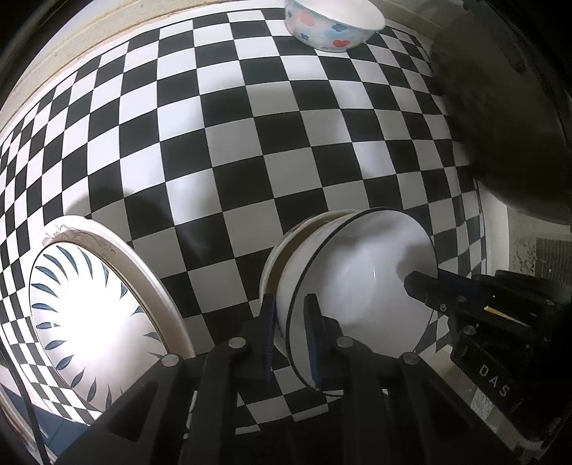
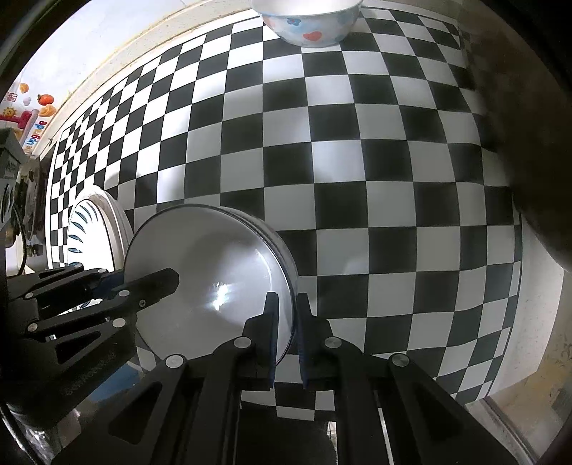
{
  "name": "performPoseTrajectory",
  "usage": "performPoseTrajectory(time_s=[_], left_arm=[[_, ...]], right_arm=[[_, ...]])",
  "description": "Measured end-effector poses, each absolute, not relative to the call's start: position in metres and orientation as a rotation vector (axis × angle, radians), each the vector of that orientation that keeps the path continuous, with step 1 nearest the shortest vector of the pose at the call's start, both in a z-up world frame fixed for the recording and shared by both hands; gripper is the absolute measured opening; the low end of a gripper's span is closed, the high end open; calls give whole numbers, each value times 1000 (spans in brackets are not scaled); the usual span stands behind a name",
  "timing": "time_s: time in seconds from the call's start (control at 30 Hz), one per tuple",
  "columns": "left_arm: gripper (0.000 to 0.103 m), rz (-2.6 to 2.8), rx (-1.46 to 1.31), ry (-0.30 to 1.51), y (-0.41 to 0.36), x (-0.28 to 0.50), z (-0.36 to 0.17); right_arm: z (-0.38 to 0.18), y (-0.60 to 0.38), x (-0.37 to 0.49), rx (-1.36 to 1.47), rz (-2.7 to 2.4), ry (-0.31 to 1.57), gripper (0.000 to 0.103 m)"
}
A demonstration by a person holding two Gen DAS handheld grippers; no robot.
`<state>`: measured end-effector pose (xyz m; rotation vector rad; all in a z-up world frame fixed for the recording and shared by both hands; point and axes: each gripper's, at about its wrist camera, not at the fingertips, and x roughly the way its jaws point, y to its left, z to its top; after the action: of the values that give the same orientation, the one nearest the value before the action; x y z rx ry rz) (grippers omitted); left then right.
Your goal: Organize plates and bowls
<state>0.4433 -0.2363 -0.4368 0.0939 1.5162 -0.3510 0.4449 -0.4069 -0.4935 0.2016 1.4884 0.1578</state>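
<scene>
White bowl (image 1: 361, 286) with thin dark rim line sits on checkered cloth (image 1: 250, 143), near its front edge. It appears stacked in another bowl (image 1: 282, 246): a second pale rim shows just behind and under it in left wrist view. In right wrist view, layered rims (image 2: 282, 246) show on the same side.

Left gripper (image 1: 291, 332) points down, jaws clamped on the white bowl's near rim, one pad inside the wall, one outside, both pressing. Right gripper (image 2: 286, 329) clamped the same way on the opposite rim, pads either side of the wall. Each gripper shows in the other's view: right gripper (image 1: 422, 288) reaching over the bowl's right edge, left gripper (image 2: 157, 282) over its left edge. So both are gripping one bowl, at opposite sides. Cannot tell whether the bowl is lifted or resting.

Plate (image 1: 89, 314) with blue leaf pattern lies left of the bowl, apart from it, partly over the cloth's front-left area; glare washes out its centre. It seems to lie on a wider pale plate (image 1: 143, 264) with a faint floral rim.

Flowered bowl (image 1: 332, 25), red and blue shapes on its outside, stands at the cloth's far edge, well apart from the rest.

Dark blurred mass (image 1: 500, 125) fills the right side; cannot tell what it is. Colourful stickers (image 2: 32, 111) on wall at far left in right wrist view.
</scene>
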Motion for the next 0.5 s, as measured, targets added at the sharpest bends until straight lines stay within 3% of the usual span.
performPoseTrajectory(time_s=[0.4,0.5], left_arm=[[15,-286,20,1367,-208,442,-382],[15,-292,-28,1331,-206,462,-363]], right_arm=[[-461,-420,444,271,202,1431,20],[-435,-428,456,284,192,1362,31]])
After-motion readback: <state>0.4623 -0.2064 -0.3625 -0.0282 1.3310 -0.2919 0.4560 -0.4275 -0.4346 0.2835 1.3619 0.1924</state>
